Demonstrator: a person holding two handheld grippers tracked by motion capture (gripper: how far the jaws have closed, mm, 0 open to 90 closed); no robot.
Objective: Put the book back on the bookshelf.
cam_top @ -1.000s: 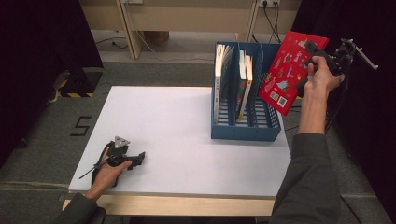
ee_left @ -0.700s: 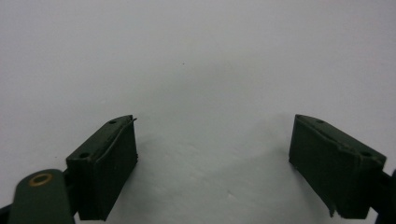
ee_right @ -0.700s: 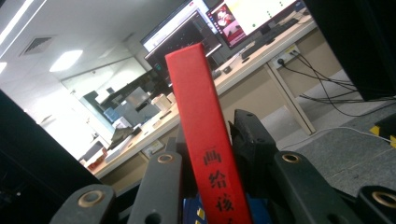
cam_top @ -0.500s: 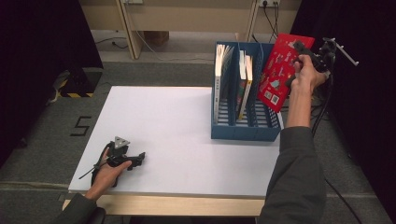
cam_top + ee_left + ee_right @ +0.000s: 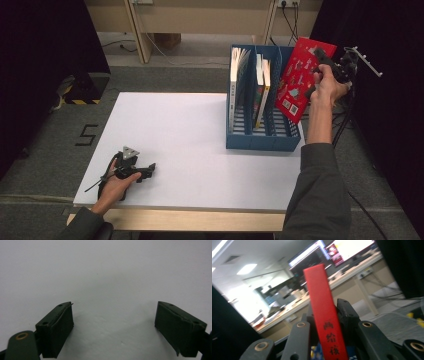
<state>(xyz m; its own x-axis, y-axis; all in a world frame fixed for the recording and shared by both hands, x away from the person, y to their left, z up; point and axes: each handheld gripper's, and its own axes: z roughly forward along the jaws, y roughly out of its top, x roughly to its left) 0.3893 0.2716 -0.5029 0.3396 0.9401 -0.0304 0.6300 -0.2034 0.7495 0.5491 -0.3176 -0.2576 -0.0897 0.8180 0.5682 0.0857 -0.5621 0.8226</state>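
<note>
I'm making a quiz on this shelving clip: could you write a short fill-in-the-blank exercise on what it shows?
1. The right tool is shut on a ____ book.
2. The book is held above the right end of the ____ file rack.
3. The left tool rests on the white table with its jaws ____.
4. The rack already holds ____ books.

Missing words: red; blue; open; upright

Two books stand upright in my blue rack near the white table's far right corner.
</note>
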